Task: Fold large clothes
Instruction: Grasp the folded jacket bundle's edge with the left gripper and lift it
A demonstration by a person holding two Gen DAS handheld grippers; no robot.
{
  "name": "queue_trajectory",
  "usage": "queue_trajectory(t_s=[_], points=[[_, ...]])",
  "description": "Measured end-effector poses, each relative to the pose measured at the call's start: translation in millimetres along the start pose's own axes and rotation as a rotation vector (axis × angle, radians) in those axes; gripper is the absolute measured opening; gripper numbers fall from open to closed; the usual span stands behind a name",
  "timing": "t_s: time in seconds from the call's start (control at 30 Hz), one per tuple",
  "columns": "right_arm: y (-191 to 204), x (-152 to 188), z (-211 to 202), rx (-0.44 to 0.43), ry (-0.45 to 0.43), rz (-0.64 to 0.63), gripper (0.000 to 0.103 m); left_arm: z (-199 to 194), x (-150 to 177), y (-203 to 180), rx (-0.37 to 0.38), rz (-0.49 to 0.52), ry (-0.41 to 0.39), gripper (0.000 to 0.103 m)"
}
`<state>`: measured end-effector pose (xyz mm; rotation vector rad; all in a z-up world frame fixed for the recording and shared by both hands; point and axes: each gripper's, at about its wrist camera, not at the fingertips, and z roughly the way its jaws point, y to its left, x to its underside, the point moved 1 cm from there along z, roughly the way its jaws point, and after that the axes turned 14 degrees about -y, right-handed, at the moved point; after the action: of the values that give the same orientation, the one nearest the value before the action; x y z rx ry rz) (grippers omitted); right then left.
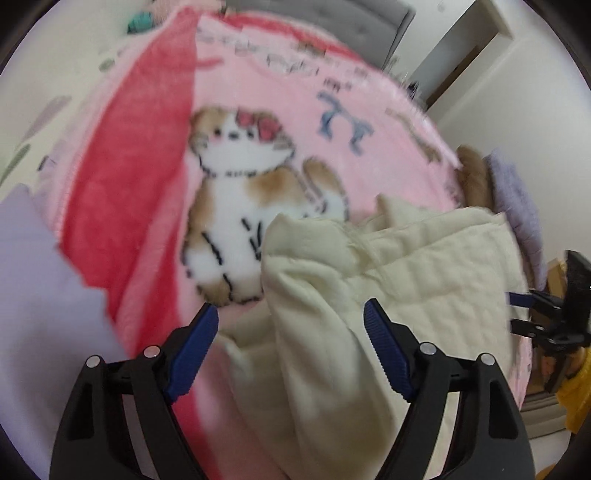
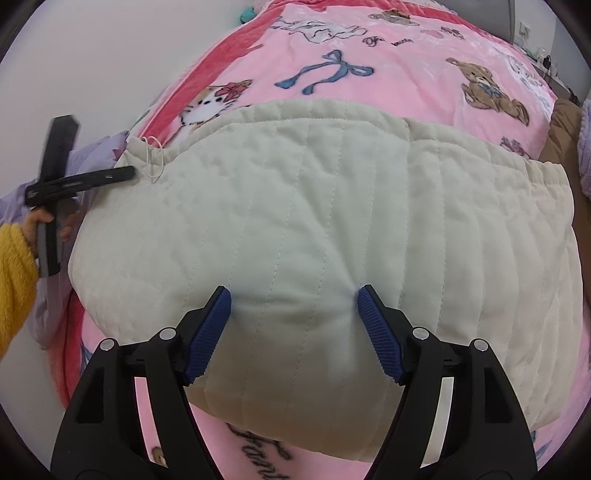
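A cream quilted garment (image 2: 314, 206) lies folded on a pink cartoon blanket (image 2: 406, 74); a white drawstring (image 2: 153, 162) shows at its left corner. My right gripper (image 2: 293, 299) is open, both tips dimpling the cloth near its front edge. In the left wrist view the garment (image 1: 424, 266) is bunched into a roll that runs between the wide jaws of my left gripper (image 1: 291, 325), which hovers open over it without pinching. The left gripper (image 2: 125, 172) appears side-on by the drawstring corner, held by a hand in a yellow sleeve (image 2: 14, 273). The right gripper (image 1: 512, 312) pokes in at the right edge.
Lilac cloth (image 1: 37, 295) lies off the blanket's left side and also at the right (image 1: 517, 195), next to a brown item (image 1: 474, 173). A grey headboard (image 1: 369, 22) and a doorway (image 1: 461, 55) stand beyond the bed. The blanket (image 1: 258, 92) has a red border.
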<state>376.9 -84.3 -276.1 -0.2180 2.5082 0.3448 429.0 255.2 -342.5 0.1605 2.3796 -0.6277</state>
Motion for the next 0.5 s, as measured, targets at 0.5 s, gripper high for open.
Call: queue_trajectory(t_s=[0.5], points=[[20.1,5.3,-0.7,-0.009,-0.021,-0.093,0.094,8.7,48.9,22.6,0.087,-0.224,0.187,0.098]])
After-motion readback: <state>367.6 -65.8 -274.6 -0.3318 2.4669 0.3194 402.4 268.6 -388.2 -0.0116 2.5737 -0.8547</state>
